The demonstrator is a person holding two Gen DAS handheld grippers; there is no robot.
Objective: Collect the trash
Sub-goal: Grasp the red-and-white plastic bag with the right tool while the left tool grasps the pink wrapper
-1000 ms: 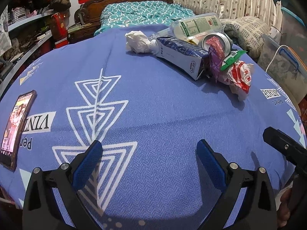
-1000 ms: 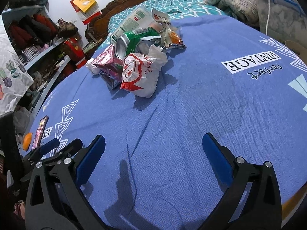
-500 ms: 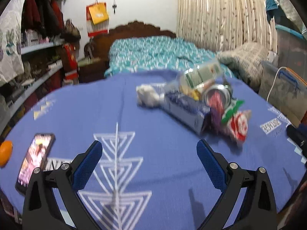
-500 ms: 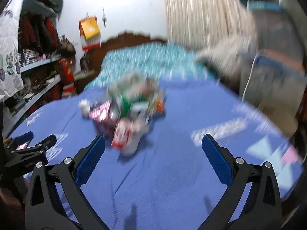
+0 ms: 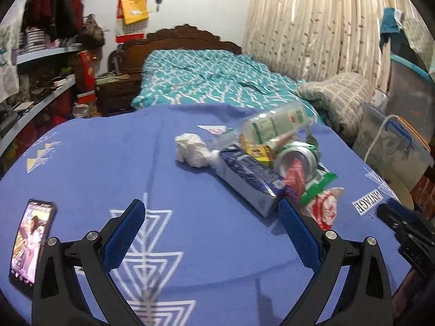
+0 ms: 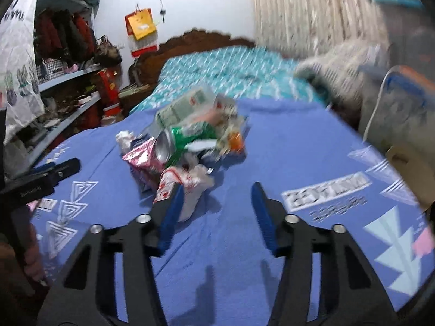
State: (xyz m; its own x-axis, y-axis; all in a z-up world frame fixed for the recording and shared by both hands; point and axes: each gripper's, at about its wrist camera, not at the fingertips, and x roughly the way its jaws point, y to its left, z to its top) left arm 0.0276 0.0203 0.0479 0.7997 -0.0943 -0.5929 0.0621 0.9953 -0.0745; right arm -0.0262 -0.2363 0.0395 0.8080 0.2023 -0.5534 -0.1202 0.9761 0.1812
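Note:
A heap of trash lies on the blue tablecloth (image 5: pixel 190 212): a crumpled white tissue (image 5: pixel 191 149), a clear plastic bottle (image 5: pixel 272 127), a dark blue carton (image 5: pixel 247 179), a green can (image 5: pixel 297 159) and a red-and-white wrapper (image 5: pixel 325 209). My left gripper (image 5: pixel 210 231) is open and empty, short of the carton. In the right wrist view the can (image 6: pixel 174 144) and the red-and-white wrapper (image 6: pixel 185 187) lie just ahead of my right gripper (image 6: pixel 216 206), which is open, narrower than before, its left finger beside the wrapper.
A phone (image 5: pixel 31 241) lies at the table's left edge. A bed (image 5: pixel 206 81) stands behind the table, shelves (image 5: pixel 40 81) to the left, plastic storage boxes (image 5: pixel 394 146) to the right. The right gripper's tip (image 5: pixel 402 225) shows at the right in the left view.
Both grippers have lifted and tilted up, so the room shows behind the table. My right gripper's jaws have narrowed and it has come closer to the wrapper.

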